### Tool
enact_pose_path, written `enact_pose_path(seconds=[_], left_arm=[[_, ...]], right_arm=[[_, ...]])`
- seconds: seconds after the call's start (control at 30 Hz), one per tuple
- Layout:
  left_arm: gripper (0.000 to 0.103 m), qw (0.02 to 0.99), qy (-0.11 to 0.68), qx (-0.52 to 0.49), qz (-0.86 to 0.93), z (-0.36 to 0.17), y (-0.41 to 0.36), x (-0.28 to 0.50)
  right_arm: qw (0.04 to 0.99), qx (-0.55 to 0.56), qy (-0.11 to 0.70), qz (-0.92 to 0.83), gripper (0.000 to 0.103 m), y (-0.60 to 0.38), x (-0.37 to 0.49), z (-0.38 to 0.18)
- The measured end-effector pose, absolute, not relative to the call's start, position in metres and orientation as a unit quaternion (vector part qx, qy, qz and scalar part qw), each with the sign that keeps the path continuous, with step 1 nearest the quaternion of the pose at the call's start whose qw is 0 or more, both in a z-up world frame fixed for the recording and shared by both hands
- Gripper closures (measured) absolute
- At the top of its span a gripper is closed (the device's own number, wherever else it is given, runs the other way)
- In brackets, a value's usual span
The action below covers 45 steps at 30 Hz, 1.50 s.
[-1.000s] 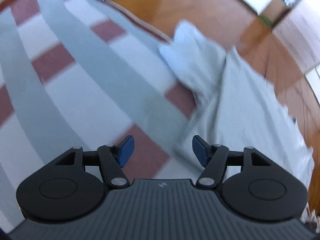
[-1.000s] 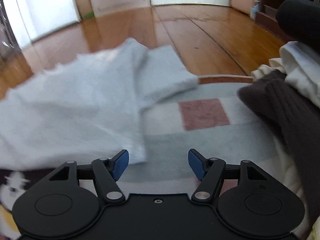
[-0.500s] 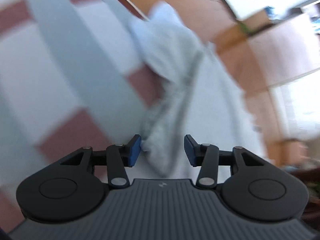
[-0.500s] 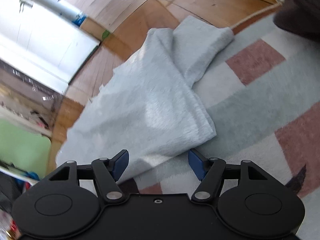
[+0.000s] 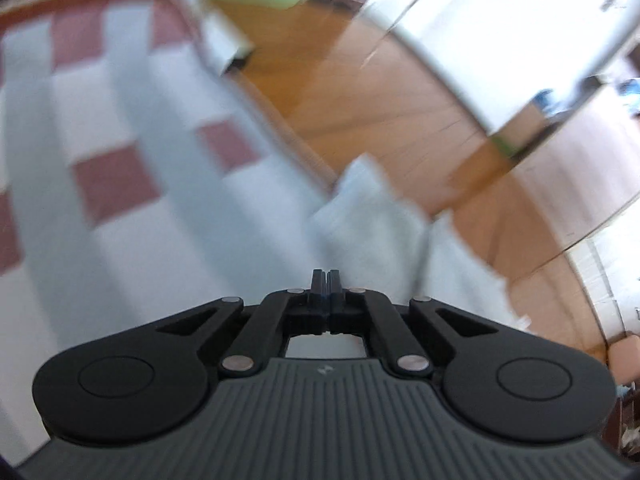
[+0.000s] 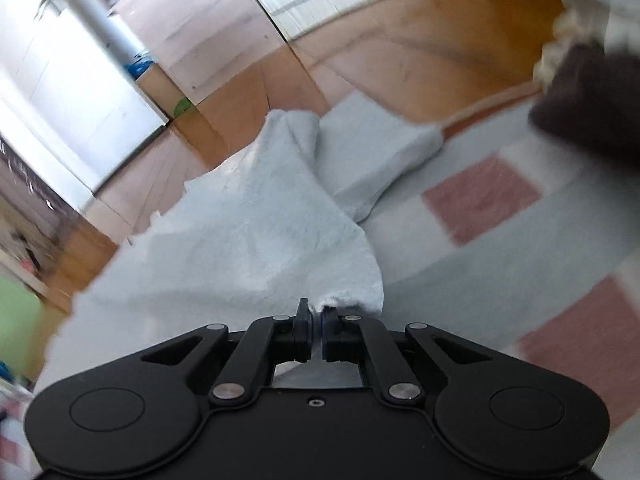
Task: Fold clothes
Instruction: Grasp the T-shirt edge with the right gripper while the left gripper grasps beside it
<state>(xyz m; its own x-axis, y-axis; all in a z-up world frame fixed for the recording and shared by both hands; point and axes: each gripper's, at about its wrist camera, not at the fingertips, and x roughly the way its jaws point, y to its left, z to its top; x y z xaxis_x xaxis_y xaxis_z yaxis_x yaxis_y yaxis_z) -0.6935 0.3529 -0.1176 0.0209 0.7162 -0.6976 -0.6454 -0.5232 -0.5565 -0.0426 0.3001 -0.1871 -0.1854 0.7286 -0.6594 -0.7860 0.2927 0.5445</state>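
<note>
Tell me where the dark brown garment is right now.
In the right wrist view, the dark brown garment sits at the upper right on the checked rug, below some cream clothes and right of the pale blue towel.

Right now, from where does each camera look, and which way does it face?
Left wrist: on the left gripper, looks forward and down at the towel and rug; its shut fingers show.
Right wrist: on the right gripper, looks forward along the towel it pinches.
Both show towel, rug, floor.
</note>
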Motion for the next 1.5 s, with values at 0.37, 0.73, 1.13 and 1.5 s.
enact_pose_path(seconds=[0.37, 0.73, 1.13, 1.5], left_arm=[[0.051, 0.527, 0.033, -0.627, 0.573, -0.147, 0.383, -0.655], [0.041, 0.600, 0.031, -0.501, 0.623, -0.107, 0.396, -0.621], [0.042, 0.718, 0.247, -0.389, 0.522, -0.103, 0.419, -0.414], [0.046, 0.661, 0.226, -0.541, 0.469, -0.127, 0.445, -0.473]], right_arm=[[0.645, -0.039, 0.486, 0.589, 0.068, 0.298, -0.037, -0.185], [0.649, 0.031, 0.498, 0.574, 0.049, 0.312, -0.034, -0.190], [0.637, 0.041, 0.451, 0.623, 0.095, 0.317, -0.040, -0.148], [0.657, -0.013, 0.414, 0.631, 0.095, 0.328, -0.049, -0.150]])
